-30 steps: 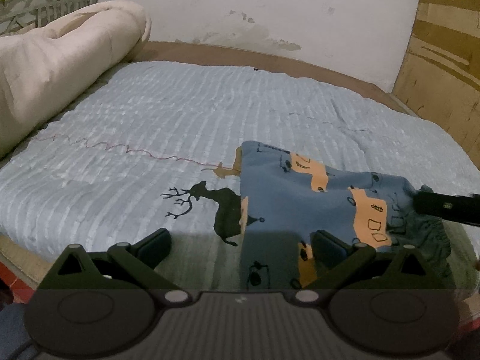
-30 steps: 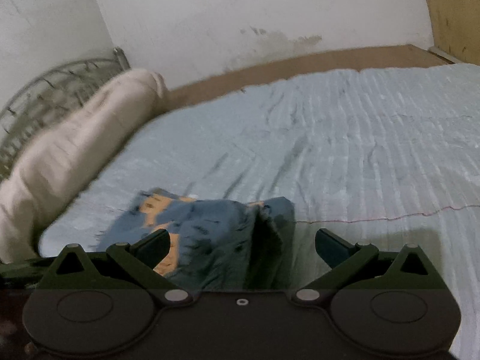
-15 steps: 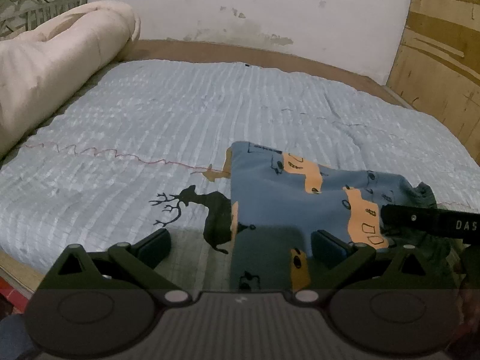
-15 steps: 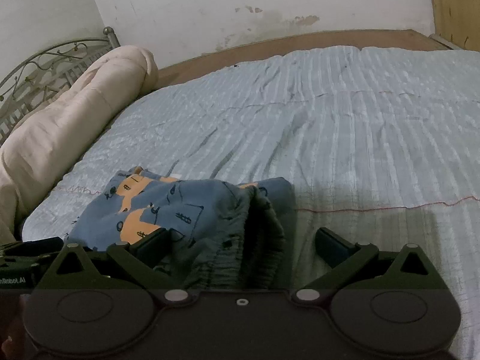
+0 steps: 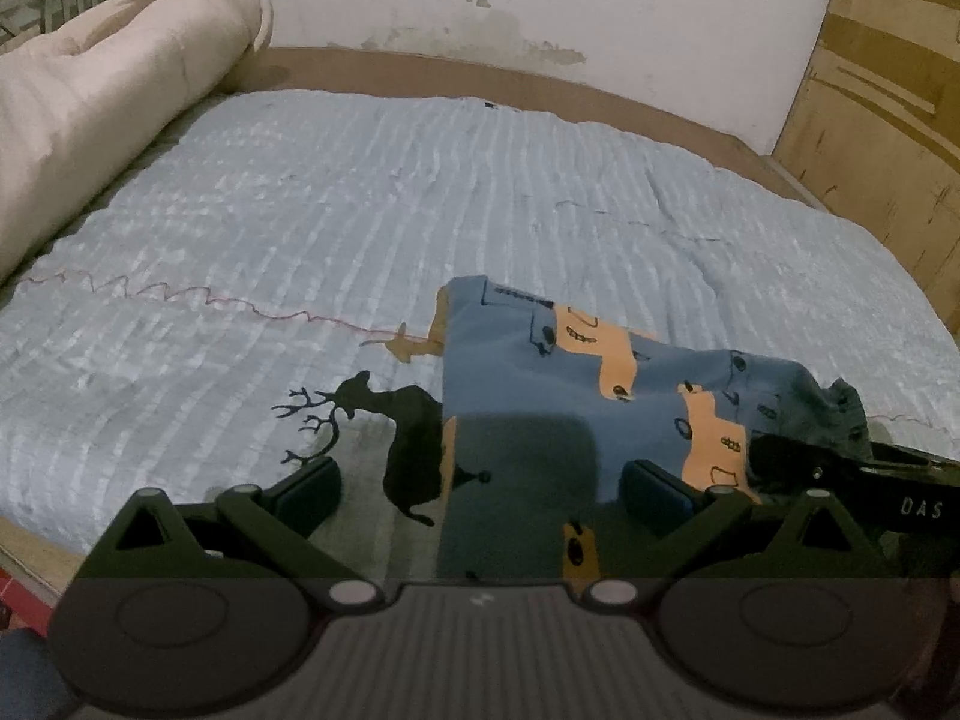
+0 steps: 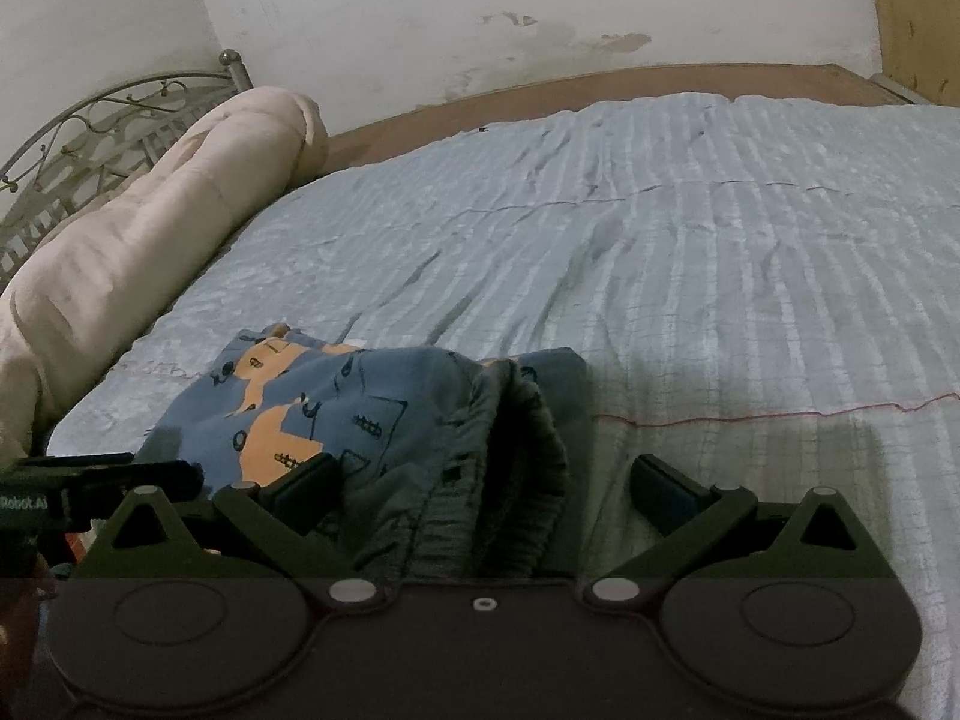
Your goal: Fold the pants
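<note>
Blue pants (image 5: 540, 396) with orange patches lie folded on the light blue bedspread (image 5: 420, 192). My left gripper (image 5: 483, 492) hovers open over their near edge, with nothing pinched between its fingers. The right gripper (image 5: 840, 468) reaches in from the right at the gathered waistband end. In the right wrist view the pants (image 6: 372, 414) lie low and left of centre, with the grey elastic waistband (image 6: 510, 480) bunched between the spread fingers of my right gripper (image 6: 486, 492), which is open. My left gripper (image 6: 108, 480) shows at the left edge, beside the pants.
A rolled cream duvet (image 5: 108, 96) (image 6: 150, 252) lies along the left side against a metal headboard (image 6: 90, 120). A wooden panel (image 5: 888, 90) stands at the right. The bedspread carries a black deer print (image 5: 390, 420). The bed's near edge (image 5: 24, 546) is at the lower left.
The right wrist view has steadied and swung so the pants sit nearer its centre. In the left view, the right gripper has slid lower and further in. Both grippers stay open.
</note>
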`<state>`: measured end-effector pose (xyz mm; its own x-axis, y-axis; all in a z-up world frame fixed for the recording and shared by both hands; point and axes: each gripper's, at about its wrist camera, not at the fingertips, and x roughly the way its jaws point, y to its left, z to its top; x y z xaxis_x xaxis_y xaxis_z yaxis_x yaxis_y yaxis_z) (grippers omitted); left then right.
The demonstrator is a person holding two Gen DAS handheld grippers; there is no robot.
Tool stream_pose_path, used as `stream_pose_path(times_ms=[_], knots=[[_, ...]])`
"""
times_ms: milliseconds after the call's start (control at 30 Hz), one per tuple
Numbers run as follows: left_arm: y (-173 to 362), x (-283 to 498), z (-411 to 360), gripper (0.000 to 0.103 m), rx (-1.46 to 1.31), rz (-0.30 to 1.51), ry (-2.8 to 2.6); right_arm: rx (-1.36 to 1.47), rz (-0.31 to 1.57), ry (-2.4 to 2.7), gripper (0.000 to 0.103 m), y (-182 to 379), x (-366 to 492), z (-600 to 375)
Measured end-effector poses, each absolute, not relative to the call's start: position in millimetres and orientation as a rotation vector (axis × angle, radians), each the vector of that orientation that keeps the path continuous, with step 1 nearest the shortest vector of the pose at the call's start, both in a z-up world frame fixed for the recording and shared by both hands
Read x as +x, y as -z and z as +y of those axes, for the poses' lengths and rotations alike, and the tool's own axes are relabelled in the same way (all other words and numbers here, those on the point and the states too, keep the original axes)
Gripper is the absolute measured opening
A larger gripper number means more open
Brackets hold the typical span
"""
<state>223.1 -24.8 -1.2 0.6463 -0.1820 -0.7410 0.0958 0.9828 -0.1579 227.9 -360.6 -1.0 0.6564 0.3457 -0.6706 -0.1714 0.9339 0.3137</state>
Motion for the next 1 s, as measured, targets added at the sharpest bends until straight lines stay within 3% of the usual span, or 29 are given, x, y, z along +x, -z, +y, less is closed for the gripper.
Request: stream_pose_path(times_ms=[100, 400, 567, 733, 800, 867, 1000], knots=[[0, 222, -24, 0.102, -0.108, 0.854, 0.175, 0.241, 0.795, -0.307, 0.099, 1, 224, -362], [-1, 221, -15, 0.074, -0.175, 0.886, 0.245, 0.396, 0.766, -0.357, 0.069, 0, 209, -386], [0, 223, -13, 0.055, -0.216, 0.909, 0.275, 0.469, 0.754, -0.355, 0.049, 2, 202, -397], [-7, 220, -16, 0.025, -0.178, 0.893, 0.257, 0.431, 0.716, -0.353, 0.039, -6, 194, -390], [-12, 219, -16, 0.019, -0.169, 0.883, 0.269, 0.397, 0.696, -0.355, 0.035, -10, 192, -386], [-15, 218, -16, 0.017, -0.168, 0.871, 0.274, 0.375, 0.676, -0.357, 0.024, -14, 189, -384], [-24, 217, -18, 0.016, -0.163, 0.838, 0.285, 0.347, 0.629, -0.365, 0.021, -23, 183, -380]])
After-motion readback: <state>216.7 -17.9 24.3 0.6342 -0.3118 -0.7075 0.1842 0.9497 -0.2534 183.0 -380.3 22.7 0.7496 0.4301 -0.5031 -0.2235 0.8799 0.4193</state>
